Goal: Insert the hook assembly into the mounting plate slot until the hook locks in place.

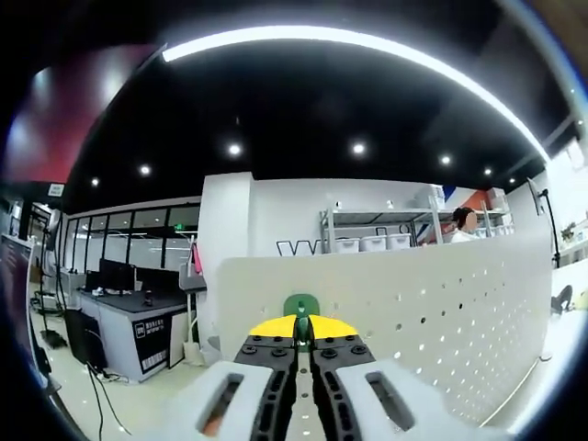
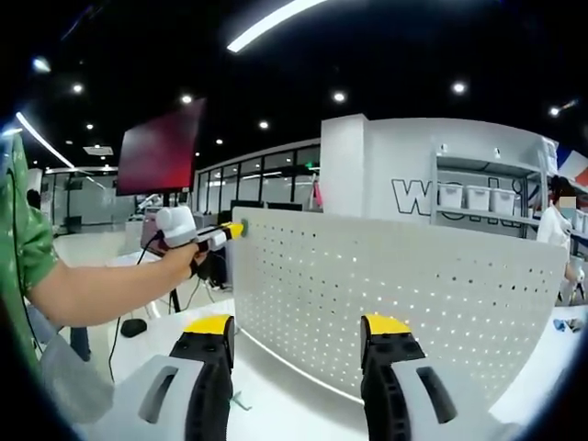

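Note:
In the left gripper view my left gripper (image 1: 300, 327) is shut on a small green hook piece (image 1: 300, 305), which sticks up between the yellow tips. Just behind it stands the white perforated mounting plate (image 1: 441, 303). The right gripper view looks at the face of the same plate (image 2: 395, 285), standing upright on a white table (image 2: 276, 386). My right gripper (image 2: 298, 326) is open with nothing between its jaws, a short way in front of the plate. A hand holds the left gripper (image 2: 231, 230) with the green hook piece (image 2: 242, 225) at the plate's upper left corner.
A person's arm (image 2: 101, 289) with a green sleeve reaches in from the left. Behind the plate are desks with monitors (image 1: 124, 303), a shelf with white bins (image 1: 372, 241) and a seated person (image 1: 464, 223). A red screen (image 2: 161, 152) hangs at the back left.

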Demonstrator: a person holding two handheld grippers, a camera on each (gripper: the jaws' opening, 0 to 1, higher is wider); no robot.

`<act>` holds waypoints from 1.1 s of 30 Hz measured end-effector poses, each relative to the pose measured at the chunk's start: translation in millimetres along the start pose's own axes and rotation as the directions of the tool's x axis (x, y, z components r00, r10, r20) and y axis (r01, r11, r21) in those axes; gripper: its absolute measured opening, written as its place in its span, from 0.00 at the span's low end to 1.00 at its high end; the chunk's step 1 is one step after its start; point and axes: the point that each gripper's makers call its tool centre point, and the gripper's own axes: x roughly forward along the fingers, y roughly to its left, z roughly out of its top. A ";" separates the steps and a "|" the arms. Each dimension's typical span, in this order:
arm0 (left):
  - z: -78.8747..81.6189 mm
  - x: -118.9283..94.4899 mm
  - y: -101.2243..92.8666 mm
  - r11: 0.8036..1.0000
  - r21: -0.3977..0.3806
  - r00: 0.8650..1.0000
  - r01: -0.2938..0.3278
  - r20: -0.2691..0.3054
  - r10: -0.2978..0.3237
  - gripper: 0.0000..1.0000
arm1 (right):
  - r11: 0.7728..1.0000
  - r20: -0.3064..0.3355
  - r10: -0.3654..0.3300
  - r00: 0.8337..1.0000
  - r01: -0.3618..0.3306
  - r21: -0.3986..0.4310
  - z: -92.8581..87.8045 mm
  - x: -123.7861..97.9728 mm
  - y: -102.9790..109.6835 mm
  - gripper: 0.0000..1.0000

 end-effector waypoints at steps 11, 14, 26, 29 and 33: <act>-5.1 4.1 -0.7 0.999 0.040 1.000 0.008 -0.008 -0.007 0.03 | 1.000 -0.007 -0.003 1.000 0.003 -0.001 -2.4 1.4 -1.2 0.56; -6.4 5.1 0.4 0.999 0.034 1.000 0.007 -0.008 -0.006 0.03 | 1.000 -0.008 -0.005 1.000 0.005 -0.001 -2.6 1.6 -1.6 0.56; -7.0 4.7 1.2 0.996 0.087 1.000 0.019 -0.006 -0.019 0.03 | 1.000 -0.014 -0.003 1.000 0.003 0.001 -5.2 4.4 -0.6 0.56; -7.3 4.7 1.7 0.996 0.082 1.000 0.023 -0.010 -0.022 0.03 | 1.000 -0.011 0.000 1.000 0.000 0.000 -3.8 4.7 0.5 0.56; -7.3 5.0 1.6 0.996 0.089 1.000 0.019 -0.019 -0.017 0.04 | 1.000 -0.010 0.001 1.000 -0.001 -0.001 -3.2 3.7 1.2 0.56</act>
